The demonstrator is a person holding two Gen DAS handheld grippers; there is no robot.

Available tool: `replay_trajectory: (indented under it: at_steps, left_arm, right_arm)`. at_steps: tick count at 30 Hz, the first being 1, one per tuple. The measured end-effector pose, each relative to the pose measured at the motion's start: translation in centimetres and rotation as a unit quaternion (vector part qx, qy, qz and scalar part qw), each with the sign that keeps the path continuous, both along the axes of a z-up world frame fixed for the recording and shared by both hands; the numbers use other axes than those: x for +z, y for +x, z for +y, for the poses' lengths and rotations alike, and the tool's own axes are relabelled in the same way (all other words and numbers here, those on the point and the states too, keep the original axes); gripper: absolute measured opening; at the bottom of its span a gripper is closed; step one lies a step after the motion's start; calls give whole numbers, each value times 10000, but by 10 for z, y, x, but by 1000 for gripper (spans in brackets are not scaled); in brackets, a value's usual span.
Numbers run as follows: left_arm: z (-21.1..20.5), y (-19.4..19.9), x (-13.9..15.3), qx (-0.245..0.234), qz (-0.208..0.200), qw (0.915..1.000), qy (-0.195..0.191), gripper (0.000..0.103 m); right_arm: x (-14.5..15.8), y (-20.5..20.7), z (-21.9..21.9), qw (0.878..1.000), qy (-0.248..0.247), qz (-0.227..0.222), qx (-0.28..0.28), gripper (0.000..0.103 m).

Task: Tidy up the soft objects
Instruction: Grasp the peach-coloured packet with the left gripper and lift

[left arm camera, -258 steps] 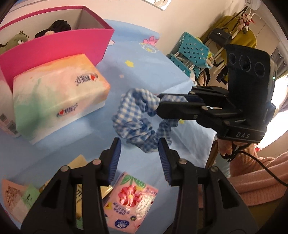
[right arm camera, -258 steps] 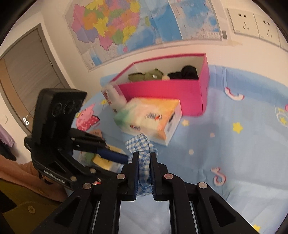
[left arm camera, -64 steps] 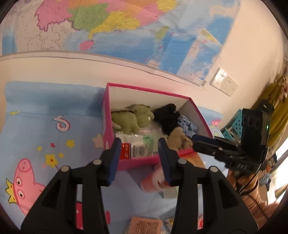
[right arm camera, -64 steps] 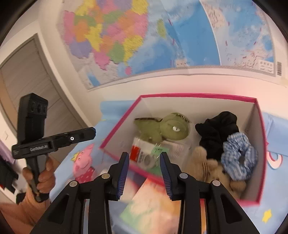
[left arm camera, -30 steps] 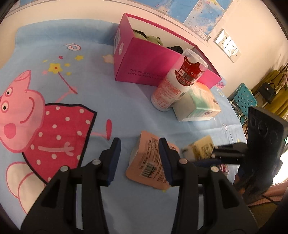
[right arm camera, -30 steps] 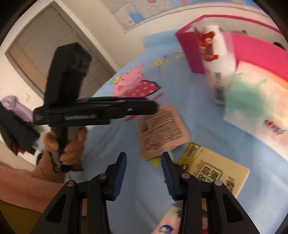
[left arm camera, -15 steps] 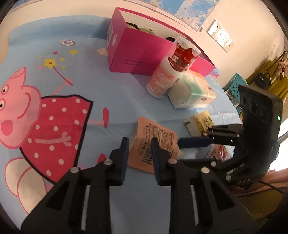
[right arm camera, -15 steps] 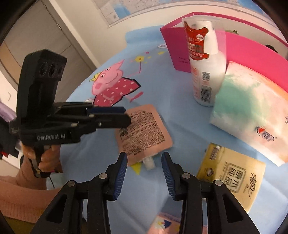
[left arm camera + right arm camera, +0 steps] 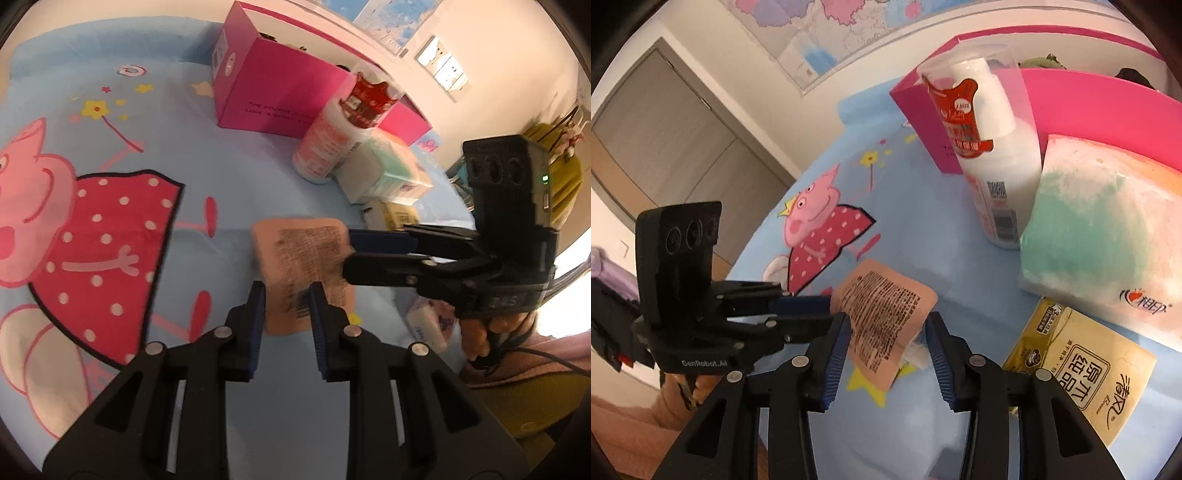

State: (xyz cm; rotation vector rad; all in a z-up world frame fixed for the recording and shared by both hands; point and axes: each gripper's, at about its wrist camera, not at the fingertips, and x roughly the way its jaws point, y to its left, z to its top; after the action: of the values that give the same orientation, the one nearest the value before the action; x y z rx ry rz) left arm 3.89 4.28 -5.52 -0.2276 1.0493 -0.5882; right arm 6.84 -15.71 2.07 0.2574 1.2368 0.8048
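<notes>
The peach pouch [image 9: 303, 271] lies flat on the blue tabletop [image 9: 207, 155]. The left claw [image 9: 286, 306] straddles its near edge, apparently gripping (blurred); the right claw [image 9: 886, 345] gapes wide above it.

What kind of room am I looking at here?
Probably a child's bedroom at home: a Peppa Pig bedsheet covers the surface, a wall map hangs above it, and a wooden door stands beside it.
</notes>
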Motion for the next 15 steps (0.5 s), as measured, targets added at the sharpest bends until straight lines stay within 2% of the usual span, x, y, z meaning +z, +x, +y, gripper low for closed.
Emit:
replay_trajectory:
  at_steps: [2,4,6,10,15]
  left_arm:
    - [-2,-2,2,6,-35,10000,33,26]
    - [-3,-3,3,11,-32,10000,-20,26]
    - [-3,-3,6,20,-34,9999,-99,26]
    - [-8,-6,16,10,-158,9998,-121,26]
    - [-14,-7,38,-30,-443,9988,-198,26]
  right_arm:
    - [-1,0,0,10000,-19,-25,-11,32]
    - [0,0,-3,9999,-50,-77,-50,23]
    - [1,2,-7,9999,7,-74,-84,19]
    - [8,1,-12,9997,86,-218,-106,18]
    - [32,-1,-23,9980,143,-613,-109,18]
